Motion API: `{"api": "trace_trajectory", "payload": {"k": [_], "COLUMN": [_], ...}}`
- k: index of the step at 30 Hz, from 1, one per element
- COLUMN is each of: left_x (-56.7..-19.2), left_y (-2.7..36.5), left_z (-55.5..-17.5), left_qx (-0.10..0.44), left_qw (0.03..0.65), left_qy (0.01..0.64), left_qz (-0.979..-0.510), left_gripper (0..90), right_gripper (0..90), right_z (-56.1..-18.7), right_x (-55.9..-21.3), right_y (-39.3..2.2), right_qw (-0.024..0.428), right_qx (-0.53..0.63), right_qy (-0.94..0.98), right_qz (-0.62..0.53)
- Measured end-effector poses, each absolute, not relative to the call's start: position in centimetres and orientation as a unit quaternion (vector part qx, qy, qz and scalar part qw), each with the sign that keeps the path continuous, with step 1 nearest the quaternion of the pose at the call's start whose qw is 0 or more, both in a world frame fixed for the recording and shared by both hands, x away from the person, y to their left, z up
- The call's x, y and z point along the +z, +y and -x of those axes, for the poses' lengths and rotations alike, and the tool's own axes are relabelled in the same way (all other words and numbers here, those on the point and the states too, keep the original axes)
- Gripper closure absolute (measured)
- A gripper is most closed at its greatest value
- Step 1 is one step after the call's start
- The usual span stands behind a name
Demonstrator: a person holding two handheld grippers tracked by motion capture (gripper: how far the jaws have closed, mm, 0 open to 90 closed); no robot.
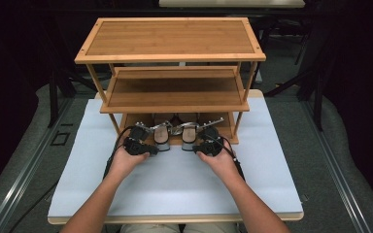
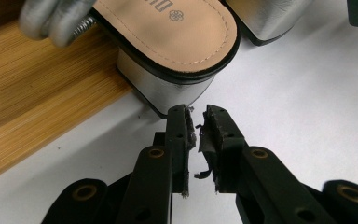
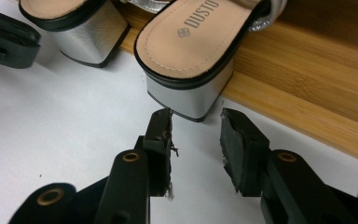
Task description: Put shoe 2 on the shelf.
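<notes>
White board covered the table (image 1: 175, 189), and a bamboo shoe rack (image 1: 171, 39) stood at its far edge with dark room all around. Going outward from the left gripper (image 2: 196, 112): its jaws stood narrow, almost together with only a slit between the worn pads, holding nothing, and their tips sat just short of the silver block heel of the left sandal (image 2: 177, 42). That heel hung off the front edge of the rack's lowest shelf (image 2: 32, 98) onto the white board. The right gripper (image 3: 196, 116) had its jaws a little apart — a plain gap, nothing between them — pointed at the heel of the right sandal (image 3: 191, 44) (its insole printed with a brand name), whose heel likewise overhung the shelf's front edge. Seen from the high view, the two sandals lay side by side at the middle of the bottom shelf, heels toward the person, each hand (image 1: 121, 162) resting on the board near the rack.
</notes>
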State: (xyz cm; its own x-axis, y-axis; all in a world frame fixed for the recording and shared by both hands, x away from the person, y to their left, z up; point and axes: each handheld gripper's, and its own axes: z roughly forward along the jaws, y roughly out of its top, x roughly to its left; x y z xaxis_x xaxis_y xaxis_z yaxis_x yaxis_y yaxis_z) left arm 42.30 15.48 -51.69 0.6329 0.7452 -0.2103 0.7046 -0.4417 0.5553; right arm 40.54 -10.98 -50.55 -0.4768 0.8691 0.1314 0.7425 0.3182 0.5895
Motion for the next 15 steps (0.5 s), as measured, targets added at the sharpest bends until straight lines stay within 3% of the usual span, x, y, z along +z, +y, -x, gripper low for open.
{"api": "trace_trajectory", "payload": {"k": [6,15], "left_x": [-51.6,-51.1], "left_y": [15.8,16.2], "left_z": [-42.2,-41.7], "left_qx": [0.023,0.018], "left_qw": [0.311,0.306], "left_qy": [0.43,0.425], "left_qz": [-0.847,-0.852], "left_gripper": [79.0,77.9], "right_gripper": [63.1,62.1], "right_z": [-40.5,-39.5], "right_x": [-50.5,-50.4], "right_y": [-11.5,-12.2], "right_qw": [0.088,0.105], "right_qx": [0.303,0.287], "right_qy": [0.809,0.811], "right_qz": [-0.495,-0.499]}}
